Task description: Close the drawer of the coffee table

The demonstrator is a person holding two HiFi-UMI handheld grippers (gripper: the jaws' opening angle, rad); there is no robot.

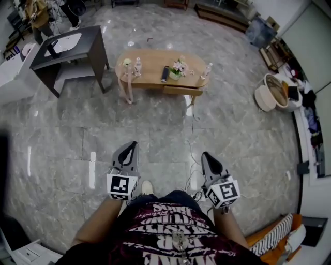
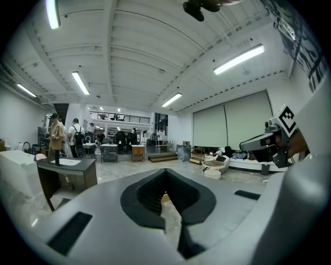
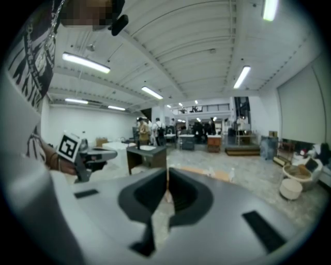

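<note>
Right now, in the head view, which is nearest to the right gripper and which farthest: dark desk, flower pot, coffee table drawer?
1. Coffee table drawer, straight ahead, near side.
2. Flower pot, on the coffee table, just beyond the drawer.
3. Dark desk, far to the left.

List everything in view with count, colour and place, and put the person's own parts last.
coffee table: one, light wood, on the floor ahead
drawer: one, light wood, table's near side, seemingly ajar
bottles: two, clear, on the tabletop
flower pot: one, pink and green, on the tabletop
desk: one, black, left of the table
basket: one, beige, on the floor at right
people: at least two, far left
left tongs: one, grey, shut, empty
right tongs: one, grey, shut, empty
</note>
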